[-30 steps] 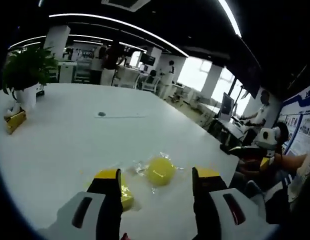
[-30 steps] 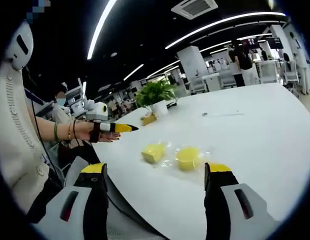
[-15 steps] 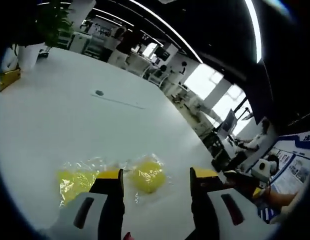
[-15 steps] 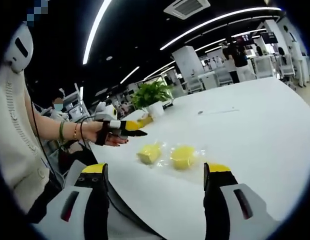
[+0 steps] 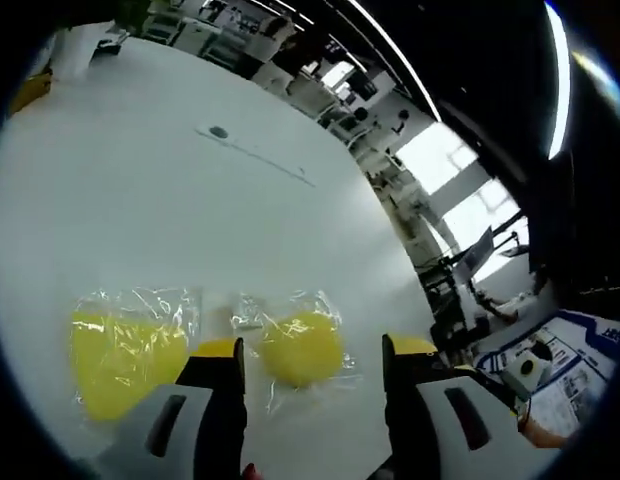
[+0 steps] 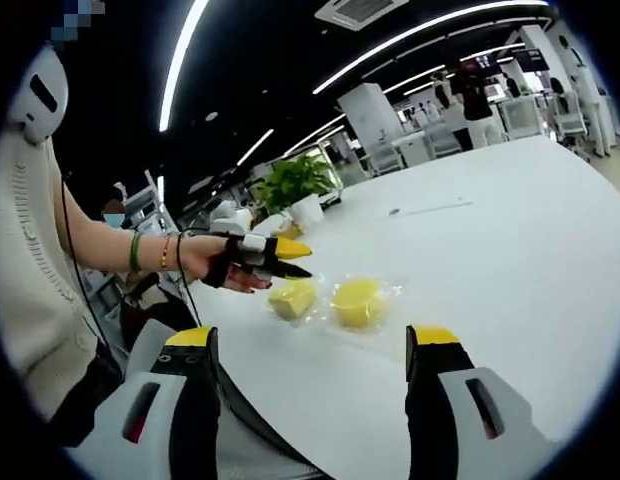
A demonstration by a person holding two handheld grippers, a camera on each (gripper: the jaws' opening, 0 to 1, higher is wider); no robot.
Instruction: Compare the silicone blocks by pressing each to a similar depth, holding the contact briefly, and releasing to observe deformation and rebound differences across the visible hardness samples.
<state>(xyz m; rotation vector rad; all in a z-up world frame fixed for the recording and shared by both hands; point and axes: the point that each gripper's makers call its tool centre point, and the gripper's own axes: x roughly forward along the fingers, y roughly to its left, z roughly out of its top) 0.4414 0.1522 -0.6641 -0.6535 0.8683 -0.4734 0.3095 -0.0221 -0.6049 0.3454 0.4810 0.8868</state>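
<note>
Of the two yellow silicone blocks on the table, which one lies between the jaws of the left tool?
The round block in its clear wrapper lies between the jaws of the left tool. The squarer block lies outside them, past the left-hand jaw.

Open-plan office with a dark ceiling and linear ceiling lights. A large white desk dominates. Bright windows and a potted plant stand behind.

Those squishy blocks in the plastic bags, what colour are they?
Yellow: both silicone blocks, best seen in the left gripper view.

Open-plan office: desks, monitors, strip ceiling lights.
</note>
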